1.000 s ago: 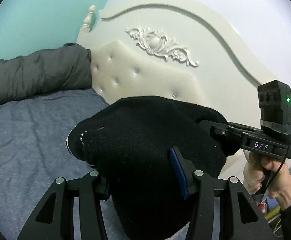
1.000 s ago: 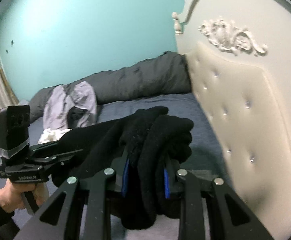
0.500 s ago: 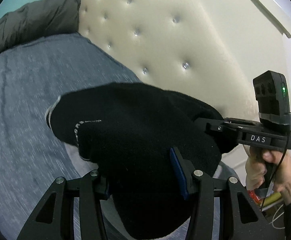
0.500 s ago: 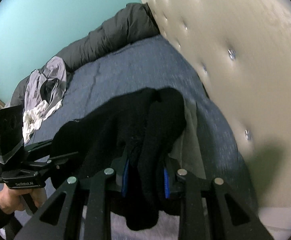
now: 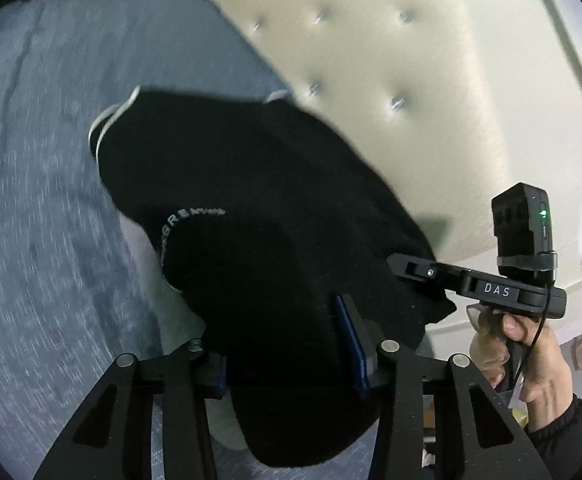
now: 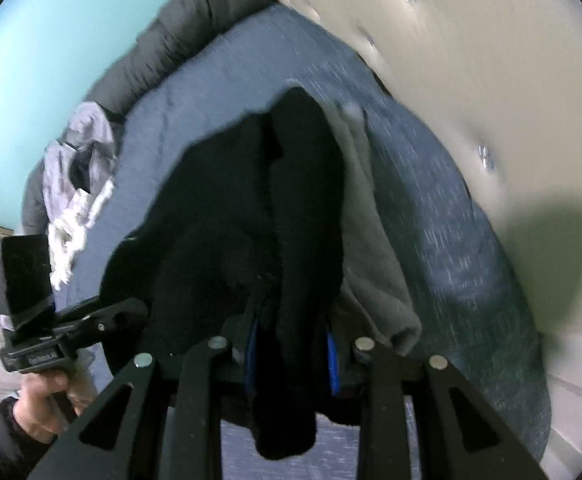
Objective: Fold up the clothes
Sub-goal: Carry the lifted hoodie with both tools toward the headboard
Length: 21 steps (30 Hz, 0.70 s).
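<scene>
Black garment point(image 5: 275, 240) pinched between both grippers' fingers point(image 5: 351, 344).

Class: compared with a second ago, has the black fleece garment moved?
Yes. The black fleece garment has come down toward the blue-grey bed sheet; the cream tufted headboard now rises above it.

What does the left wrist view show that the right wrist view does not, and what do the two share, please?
Only the left wrist view shows white lettering on the black garment and the right gripper seen from the side. Only the right wrist view shows the crumpled grey and white clothes, the turquoise wall, the grey folded garment under the black one and the left gripper from the side. Both show the black garment clamped in the jaws, the blue bedsheet and the tufted headboard.
</scene>
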Each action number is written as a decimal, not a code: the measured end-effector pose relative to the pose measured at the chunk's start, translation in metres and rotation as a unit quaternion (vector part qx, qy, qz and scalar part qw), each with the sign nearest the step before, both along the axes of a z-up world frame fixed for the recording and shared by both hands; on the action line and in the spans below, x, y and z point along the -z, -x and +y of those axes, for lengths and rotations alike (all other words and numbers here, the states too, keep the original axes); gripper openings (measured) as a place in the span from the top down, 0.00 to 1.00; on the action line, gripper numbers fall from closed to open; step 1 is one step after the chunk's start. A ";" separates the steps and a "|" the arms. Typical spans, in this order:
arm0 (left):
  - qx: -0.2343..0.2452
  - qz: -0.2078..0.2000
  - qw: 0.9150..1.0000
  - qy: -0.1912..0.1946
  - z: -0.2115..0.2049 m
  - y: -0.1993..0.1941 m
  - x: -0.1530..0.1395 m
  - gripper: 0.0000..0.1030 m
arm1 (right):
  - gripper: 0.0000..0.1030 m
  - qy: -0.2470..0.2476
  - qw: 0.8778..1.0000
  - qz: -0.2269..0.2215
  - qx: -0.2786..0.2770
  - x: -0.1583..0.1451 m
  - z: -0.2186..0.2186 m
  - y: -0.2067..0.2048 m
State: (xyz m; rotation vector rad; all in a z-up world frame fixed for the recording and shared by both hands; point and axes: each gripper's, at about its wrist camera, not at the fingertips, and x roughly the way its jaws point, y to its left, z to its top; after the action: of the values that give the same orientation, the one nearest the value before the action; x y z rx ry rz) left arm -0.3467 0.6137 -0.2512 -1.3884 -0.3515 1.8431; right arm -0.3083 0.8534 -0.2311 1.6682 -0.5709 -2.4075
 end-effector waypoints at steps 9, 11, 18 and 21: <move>0.006 0.048 0.999 0.001 -0.022 -0.013 -0.023 0.53 | 0.51 -0.035 0.996 0.077 0.030 -0.009 0.011 -0.034; 0.009 0.076 0.997 0.006 -0.029 -0.020 -0.036 0.53 | 0.51 -0.051 0.993 0.099 0.041 -0.022 0.013 -0.042; 0.017 0.164 0.986 0.000 -0.027 -0.023 -0.070 0.53 | 0.54 -0.084 0.978 0.183 0.050 -0.066 -0.005 -0.057; 0.042 0.176 0.983 0.017 -0.011 -0.027 -0.069 0.53 | 0.84 -0.092 0.976 0.194 0.020 -0.066 -0.026 -0.054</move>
State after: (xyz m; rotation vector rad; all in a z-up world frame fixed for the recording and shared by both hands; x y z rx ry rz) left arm -0.3198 0.6028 -0.1822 -1.0534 -0.0797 1.9845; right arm -0.2547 0.8277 -0.1656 1.1951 -0.3285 -2.7856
